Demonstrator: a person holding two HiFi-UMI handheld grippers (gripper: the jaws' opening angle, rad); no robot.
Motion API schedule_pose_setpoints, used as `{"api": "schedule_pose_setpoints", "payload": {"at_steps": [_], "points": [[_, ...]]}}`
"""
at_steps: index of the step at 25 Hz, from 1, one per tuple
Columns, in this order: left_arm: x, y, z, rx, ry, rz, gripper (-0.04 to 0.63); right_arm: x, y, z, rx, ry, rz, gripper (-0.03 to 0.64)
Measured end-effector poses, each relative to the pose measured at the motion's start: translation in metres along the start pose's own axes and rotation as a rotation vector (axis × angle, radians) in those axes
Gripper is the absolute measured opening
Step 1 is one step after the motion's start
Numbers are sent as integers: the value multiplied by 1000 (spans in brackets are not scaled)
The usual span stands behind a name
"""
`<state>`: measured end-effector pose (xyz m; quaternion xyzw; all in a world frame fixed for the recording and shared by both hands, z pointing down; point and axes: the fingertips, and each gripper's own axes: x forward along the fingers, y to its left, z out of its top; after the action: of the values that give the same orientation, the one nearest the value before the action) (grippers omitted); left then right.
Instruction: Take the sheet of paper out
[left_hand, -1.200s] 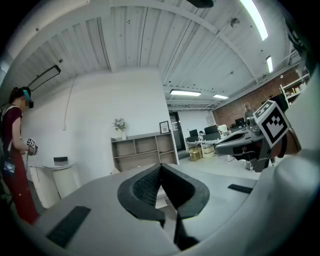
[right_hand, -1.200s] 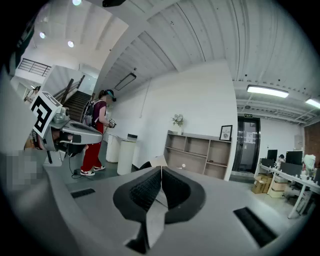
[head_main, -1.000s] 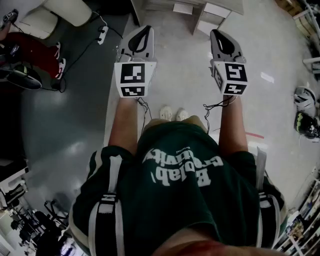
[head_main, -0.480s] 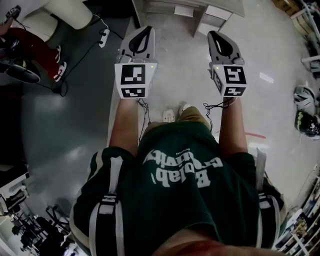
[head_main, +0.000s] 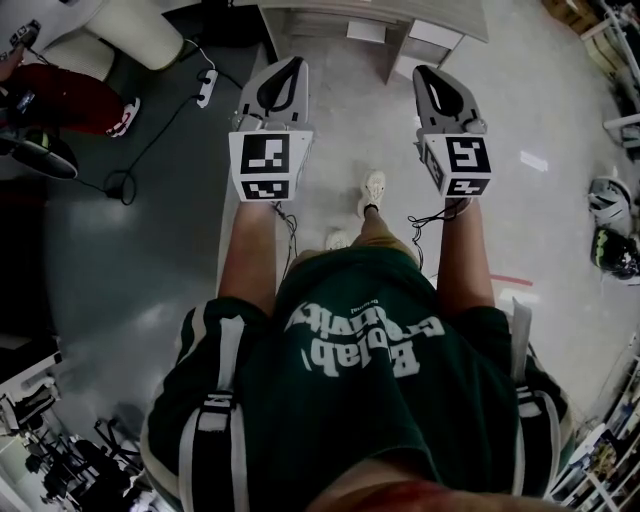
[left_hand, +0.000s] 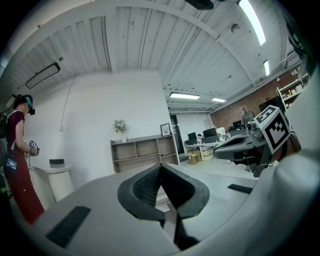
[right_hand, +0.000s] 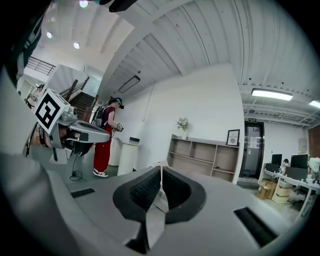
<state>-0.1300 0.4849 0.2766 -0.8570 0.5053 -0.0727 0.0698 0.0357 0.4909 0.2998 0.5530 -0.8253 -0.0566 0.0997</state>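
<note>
No sheet of paper shows in any view. In the head view my left gripper (head_main: 289, 64) and right gripper (head_main: 428, 72) are held out side by side above the grey floor, both pointing at a low wooden shelf unit (head_main: 380, 18) ahead. The left gripper view shows the left gripper (left_hand: 160, 168) with its dark pads meeting at the tip and nothing between them. In the right gripper view the right gripper (right_hand: 160, 170) is shut too, and empty. The shelf unit (left_hand: 144, 152) stands against a white wall, with a plant and a framed picture on top.
A person in red trousers (right_hand: 104, 146) stands at the left beside a white round stand (right_hand: 131, 156). A power strip (head_main: 207, 72) and black cable (head_main: 150, 125) lie on the dark floor at left. A helmet (head_main: 610, 235) lies at right. Desks with monitors (left_hand: 205, 144) stand farther back.
The wearer has stepped forward, one shoe now ahead of the other. Both grippers moved with the body towards the shelf unit, which shows closer at the top. Both stay shut.
</note>
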Motion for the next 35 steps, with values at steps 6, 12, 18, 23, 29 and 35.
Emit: {"api": "schedule_pose_setpoints", "payload": {"at_steps": [6, 12, 18, 23, 29, 35], "points": [[61, 11, -2, 3, 15, 10, 18, 56, -39, -5, 16, -12, 25, 37], [135, 26, -2, 10, 22, 29, 18, 118, -87, -9, 12, -18, 46, 37], [215, 27, 7, 24, 19, 11, 18, 174, -150, -8, 11, -29, 56, 37], [268, 24, 11, 16, 23, 19, 18, 209, -190, -14, 16, -28, 72, 37], [314, 26, 8, 21, 30, 45, 18, 244, -222, -21, 16, -41, 100, 37], [342, 37, 2, 18, 45, 70, 18, 276, -234, -27, 19, -40, 135, 37]]}}
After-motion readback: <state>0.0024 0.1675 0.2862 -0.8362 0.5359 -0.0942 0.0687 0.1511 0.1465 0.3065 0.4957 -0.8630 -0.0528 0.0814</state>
